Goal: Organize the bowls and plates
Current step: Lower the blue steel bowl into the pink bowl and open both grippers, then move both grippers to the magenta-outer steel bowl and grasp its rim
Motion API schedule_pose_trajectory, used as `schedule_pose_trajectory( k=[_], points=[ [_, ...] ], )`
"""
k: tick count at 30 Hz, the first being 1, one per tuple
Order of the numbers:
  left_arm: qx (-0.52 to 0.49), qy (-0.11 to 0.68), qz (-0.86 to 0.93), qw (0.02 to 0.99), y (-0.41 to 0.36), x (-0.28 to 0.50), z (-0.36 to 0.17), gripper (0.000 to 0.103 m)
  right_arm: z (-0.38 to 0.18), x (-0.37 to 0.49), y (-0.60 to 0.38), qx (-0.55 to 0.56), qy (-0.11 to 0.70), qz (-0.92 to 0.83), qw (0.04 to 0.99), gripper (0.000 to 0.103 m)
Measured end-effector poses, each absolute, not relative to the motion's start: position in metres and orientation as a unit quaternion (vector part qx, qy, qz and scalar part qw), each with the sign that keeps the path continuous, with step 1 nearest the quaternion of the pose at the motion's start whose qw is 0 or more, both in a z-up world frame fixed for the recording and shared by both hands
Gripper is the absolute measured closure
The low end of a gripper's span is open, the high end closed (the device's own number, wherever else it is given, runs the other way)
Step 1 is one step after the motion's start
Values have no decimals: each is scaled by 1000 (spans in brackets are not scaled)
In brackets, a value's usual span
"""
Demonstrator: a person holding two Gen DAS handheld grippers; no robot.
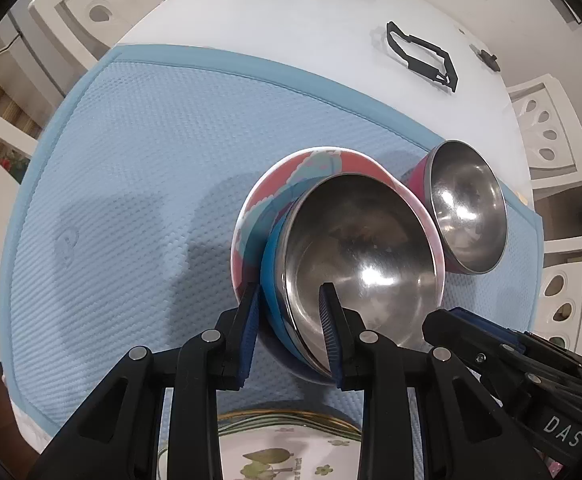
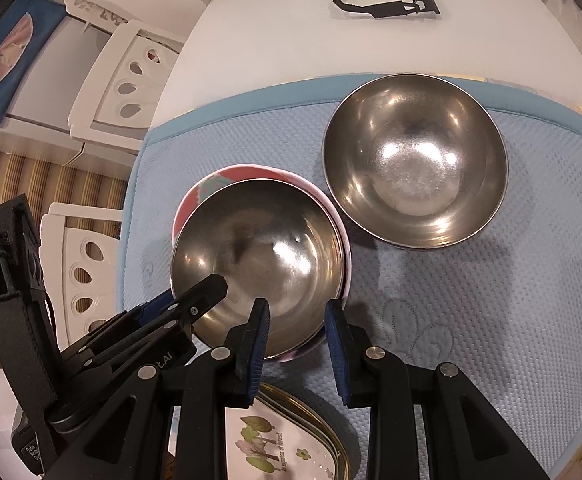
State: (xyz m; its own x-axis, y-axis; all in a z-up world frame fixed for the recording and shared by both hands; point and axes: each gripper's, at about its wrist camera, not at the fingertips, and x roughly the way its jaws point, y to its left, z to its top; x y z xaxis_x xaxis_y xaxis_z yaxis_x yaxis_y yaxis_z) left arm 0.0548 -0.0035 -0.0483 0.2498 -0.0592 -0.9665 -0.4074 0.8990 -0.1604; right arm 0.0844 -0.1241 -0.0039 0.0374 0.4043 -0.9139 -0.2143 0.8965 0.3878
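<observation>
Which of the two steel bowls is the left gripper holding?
The blue-sided steel bowl, nested in the pink patterned bowl. The left gripper pinches its near rim; the pink-sided steel bowl stands apart, untouched.

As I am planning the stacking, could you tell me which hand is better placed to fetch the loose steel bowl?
Probably the right. The loose bowl sits ahead and to the right of the right gripper, while the left gripper is clamped on the nested bowl, farther away.

home dining room | white table [image 1: 291,20] | chairs [image 2: 127,84] | bowls [image 2: 415,160]
</observation>
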Motion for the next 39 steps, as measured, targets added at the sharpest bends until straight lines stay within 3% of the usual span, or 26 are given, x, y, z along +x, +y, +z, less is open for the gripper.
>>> schedule_pose_trajectory(
  k=[6,8,9,11,14,15,16,29,39],
  points=[
    [-198,610,118,758,-7,54,-48,72,-1,85,-130,79,658,221,715,75],
    [-193,611,124,758,-10,53,-47,72,1,86,-135,85,656,224,715,65],
    [-192,611,125,757,-11,53,-46,72,3,87,-138,86,654,225,717,53],
    [-195,611,130,756,-12,54,-43,69,8,88,-143,89,648,228,722,49],
    [-208,606,129,757,-13,57,-37,51,16,90,-154,98,642,226,726,49],
    [-211,600,130,761,-14,59,-34,37,18,91,-157,100,641,225,727,48],
    [-213,595,132,764,-15,60,-30,30,19,92,-161,102,640,223,728,48],
    [-171,578,106,791,-48,114,-9,30,27,115,-233,171,619,191,742,48],
    [-99,606,96,783,-67,165,-43,30,6,148,-258,172,615,171,750,48]
  ],
)
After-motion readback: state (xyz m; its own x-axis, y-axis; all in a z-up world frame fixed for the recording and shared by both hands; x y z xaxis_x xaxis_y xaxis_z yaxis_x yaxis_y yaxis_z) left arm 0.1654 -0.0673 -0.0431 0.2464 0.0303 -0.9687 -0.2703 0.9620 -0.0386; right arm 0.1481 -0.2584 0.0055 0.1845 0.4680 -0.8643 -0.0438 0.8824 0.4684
